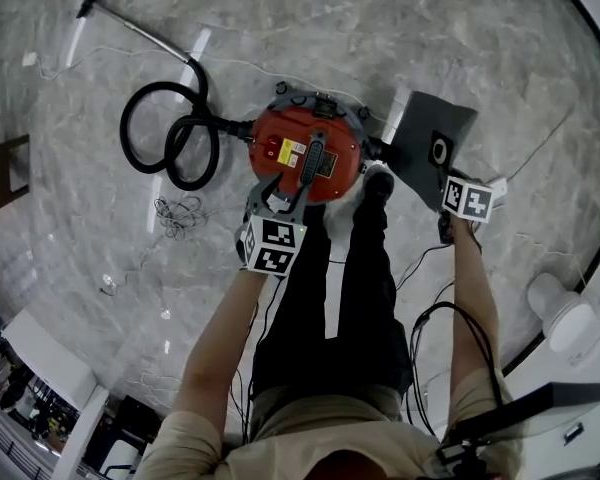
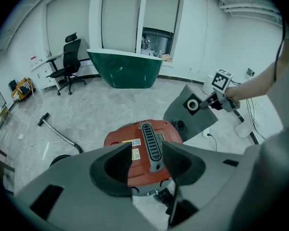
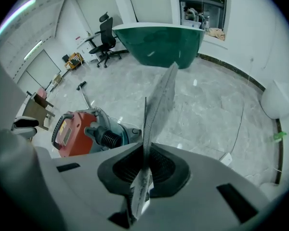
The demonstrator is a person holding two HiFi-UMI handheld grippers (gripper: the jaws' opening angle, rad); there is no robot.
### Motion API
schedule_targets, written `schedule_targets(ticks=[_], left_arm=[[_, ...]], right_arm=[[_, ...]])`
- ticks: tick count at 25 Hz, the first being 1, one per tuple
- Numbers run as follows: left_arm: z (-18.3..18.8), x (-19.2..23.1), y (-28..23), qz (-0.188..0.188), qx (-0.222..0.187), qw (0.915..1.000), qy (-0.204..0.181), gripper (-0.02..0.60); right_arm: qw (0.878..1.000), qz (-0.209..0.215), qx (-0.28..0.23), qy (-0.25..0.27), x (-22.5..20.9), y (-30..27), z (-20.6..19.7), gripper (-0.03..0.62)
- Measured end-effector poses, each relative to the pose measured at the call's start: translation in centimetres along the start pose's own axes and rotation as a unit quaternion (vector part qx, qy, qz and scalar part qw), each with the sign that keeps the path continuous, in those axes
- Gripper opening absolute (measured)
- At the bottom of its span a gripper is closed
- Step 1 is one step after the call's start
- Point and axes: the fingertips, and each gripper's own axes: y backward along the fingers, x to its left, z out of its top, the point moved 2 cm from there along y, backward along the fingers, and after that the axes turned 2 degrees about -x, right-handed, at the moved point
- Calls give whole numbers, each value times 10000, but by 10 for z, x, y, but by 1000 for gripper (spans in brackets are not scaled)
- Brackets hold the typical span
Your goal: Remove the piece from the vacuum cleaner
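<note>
We find the right claw (image 3: pixel 144 166) pressed together on the edge of the flat grey piece (image 1: pixel 420 128), held just beside the red vacuum cleaner (image 1: pixel 305 153) on the floor (image 1: pixel 430 28). The left claw (image 2: pixel 147 160) hangs spread above the cleaner's handle (image 2: pixel 151 146), gripping nothing.

The vacuum cleaner (image 1: pixel 290 138) is showing red — its hose (image 1: pixel 225 124) black, the bag (image 1: pixel 425 123) dark grey, the floor (image 1: pixel 380 28) veined grey.
</note>
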Motion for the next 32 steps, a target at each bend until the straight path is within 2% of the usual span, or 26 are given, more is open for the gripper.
schedule_targets(ticks=[6,11,14,17,20,25,32], left_arm=[[14,-5,27,-175,-126,9998,-59,193],[48,-10,79,-249,-398,9986,-236,193],[66,-18,111,-351,-499,9976,-333,193],[80,-35,134,-558,-504,9948,-690,193],[94,-39,155,-592,-596,9911,-1031,193],[104,-50,189,-648,-823,9915,-769,193],[102,-57,224,-634,-911,9932,-342,193]], right_arm=[[9993,1,-337,-150,12,48,3,25],[9962,99,-594,-626,29,120,0,25],[9920,323,-809,-909,45,169,5,25],[9854,597,-1086,-1170,60,221,11,25],[9772,905,-1429,-1284,78,263,21,25],[9588,1468,-1900,-1520,105,324,28,26],[9297,2265,-2293,-1783,134,381,28,26]])
